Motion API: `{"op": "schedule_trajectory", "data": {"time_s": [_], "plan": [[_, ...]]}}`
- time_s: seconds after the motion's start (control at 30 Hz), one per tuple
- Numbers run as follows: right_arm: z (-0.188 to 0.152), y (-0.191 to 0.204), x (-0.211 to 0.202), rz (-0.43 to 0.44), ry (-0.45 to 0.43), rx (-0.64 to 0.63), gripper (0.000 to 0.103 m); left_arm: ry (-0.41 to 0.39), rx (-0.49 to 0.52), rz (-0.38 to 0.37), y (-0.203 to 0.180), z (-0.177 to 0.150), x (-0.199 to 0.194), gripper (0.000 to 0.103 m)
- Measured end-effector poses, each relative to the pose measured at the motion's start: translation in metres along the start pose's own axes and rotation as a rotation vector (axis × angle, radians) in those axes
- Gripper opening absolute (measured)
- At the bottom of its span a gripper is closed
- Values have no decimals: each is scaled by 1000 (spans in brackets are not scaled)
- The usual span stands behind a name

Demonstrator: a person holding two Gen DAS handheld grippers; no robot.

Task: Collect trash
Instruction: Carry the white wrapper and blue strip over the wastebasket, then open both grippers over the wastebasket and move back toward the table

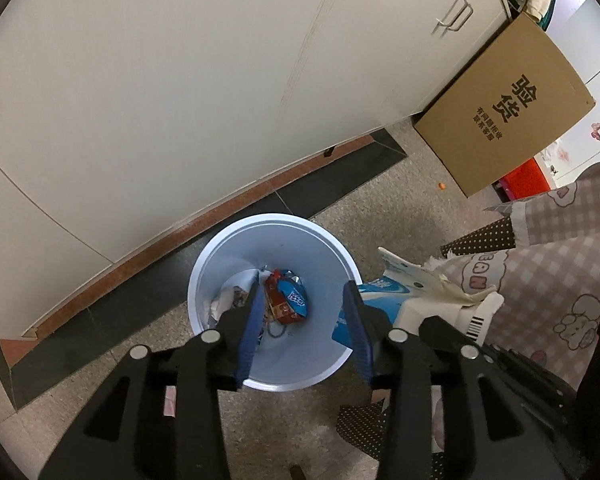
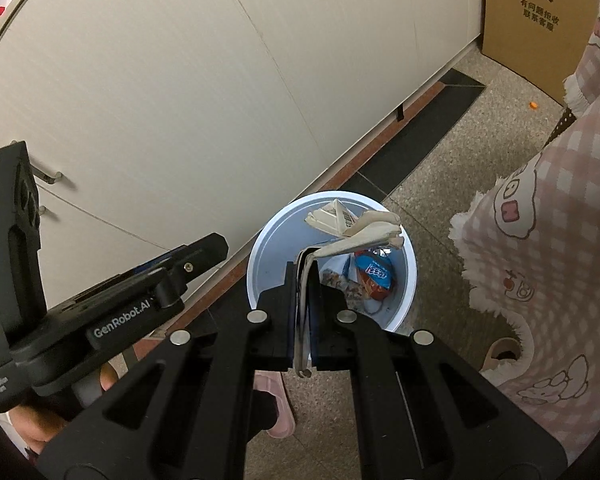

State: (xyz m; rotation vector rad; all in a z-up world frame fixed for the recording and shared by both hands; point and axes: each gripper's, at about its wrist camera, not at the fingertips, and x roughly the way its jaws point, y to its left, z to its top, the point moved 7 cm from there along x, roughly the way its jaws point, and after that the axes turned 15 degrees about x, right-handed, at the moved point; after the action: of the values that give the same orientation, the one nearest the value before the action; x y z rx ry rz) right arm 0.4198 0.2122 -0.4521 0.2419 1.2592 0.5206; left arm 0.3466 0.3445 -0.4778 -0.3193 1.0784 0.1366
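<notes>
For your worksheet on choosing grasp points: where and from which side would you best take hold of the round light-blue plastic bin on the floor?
Probably grip the round light-blue plastic bin at its thin upper rim, coming straight down from above with one finger inside the wall and one outside. The mouth faces up and is open. The open left gripper hangs over it. The side nearest the white cabinet looks cramped.

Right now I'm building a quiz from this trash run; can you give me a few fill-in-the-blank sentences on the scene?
1. The right gripper is shut on a flattened ____.
2. The left gripper hangs ____ over the bin, holding nothing.
3. The bin's colour is pale ____.
4. Against the cabinet leans a brown ____ box.

Missing words: carton; open; blue; cardboard
</notes>
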Motion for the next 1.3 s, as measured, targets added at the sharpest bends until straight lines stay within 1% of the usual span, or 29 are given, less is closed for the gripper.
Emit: {"op": "schedule_trajectory", "data": {"time_s": [0.3,0.37,0.5,0.63,0.7,0.73,0.77,0.8,0.83,0.87,0.97,1.1,1.23,1.3], "plan": [[-4,4,8,-8,13,-7,5,4,-24,19,12,-1,-3,50],[-4,7,10,-9,16,-8,5,11,-34,21,17,-1,-3,53],[-4,12,14,-4,23,-5,5,25,-54,26,28,-3,-5,54],[-1,19,20,15,24,6,6,23,-82,36,42,-4,-10,55],[1,23,24,46,27,29,10,21,-99,42,49,-4,-12,56],[3,24,27,74,33,49,14,21,-110,44,52,-5,-12,56],[4,24,31,107,41,73,20,22,-119,41,54,-5,-13,56],[4,23,33,112,45,86,39,23,-125,35,55,-6,-13,56],[5,20,35,92,36,101,53,25,-126,26,55,-6,-13,56],[6,17,36,76,20,108,53,25,-124,29,55,-6,-13,58],[3,17,37,72,27,100,53,28,-111,39,55,-6,-13,58],[1,16,31,48,19,83,53,30,-111,31,52,-7,-12,58],[4,27,8,19,-33,21,53,8,-116,41,48,-9,-21,58],[7,33,-8,6,-62,-17,53,-22,-117,41,44,-10,-35,58]]}}
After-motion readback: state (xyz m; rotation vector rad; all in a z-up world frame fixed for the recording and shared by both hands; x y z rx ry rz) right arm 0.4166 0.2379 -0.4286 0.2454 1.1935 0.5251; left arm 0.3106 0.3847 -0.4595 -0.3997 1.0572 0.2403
